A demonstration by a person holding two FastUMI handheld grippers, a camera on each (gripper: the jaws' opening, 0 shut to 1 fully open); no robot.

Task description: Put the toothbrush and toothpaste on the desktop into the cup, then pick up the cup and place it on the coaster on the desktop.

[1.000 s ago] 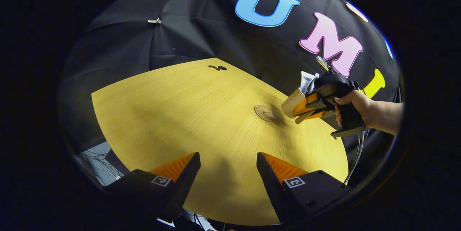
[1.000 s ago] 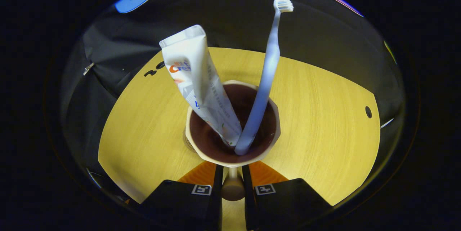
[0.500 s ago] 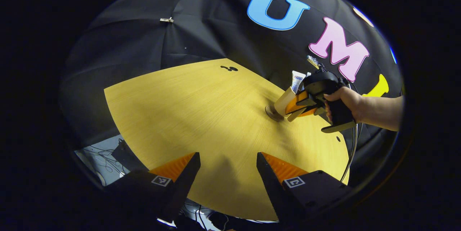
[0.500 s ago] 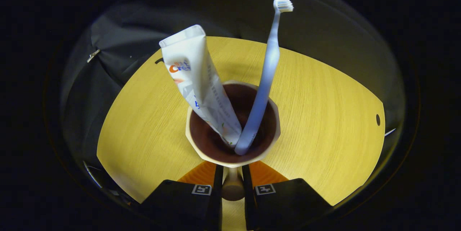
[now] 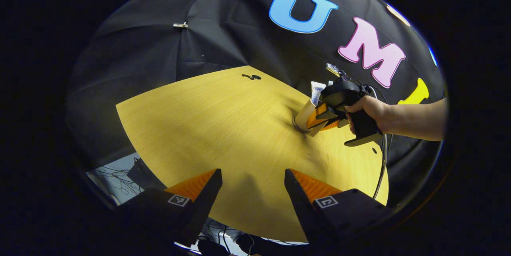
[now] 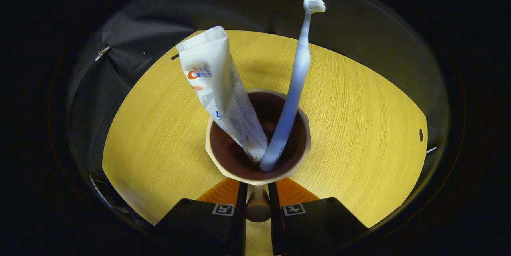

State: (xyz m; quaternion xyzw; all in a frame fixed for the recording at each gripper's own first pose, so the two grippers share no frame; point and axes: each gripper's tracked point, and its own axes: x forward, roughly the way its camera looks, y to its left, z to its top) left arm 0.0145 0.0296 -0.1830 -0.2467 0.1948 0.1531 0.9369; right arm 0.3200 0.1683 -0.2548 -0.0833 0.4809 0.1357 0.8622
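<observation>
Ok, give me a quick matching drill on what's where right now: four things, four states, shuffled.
Things:
1. toothbrush
2. cup
3. left gripper
4. table

States:
A. open, holding nothing
B. handle clamped by the right gripper
C. standing in the cup, bristles up
D. bare yellow wood under the cup

Pairs: 1-C, 2-B, 3-A, 4-D

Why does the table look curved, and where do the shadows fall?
Left gripper view: the lens bends the table edges into arcs; a soft shadow lies ahead of the left gripper. Right gripper view: same bulge; the cup interior is dark, toothpaste and toothbrush sharp.
</observation>
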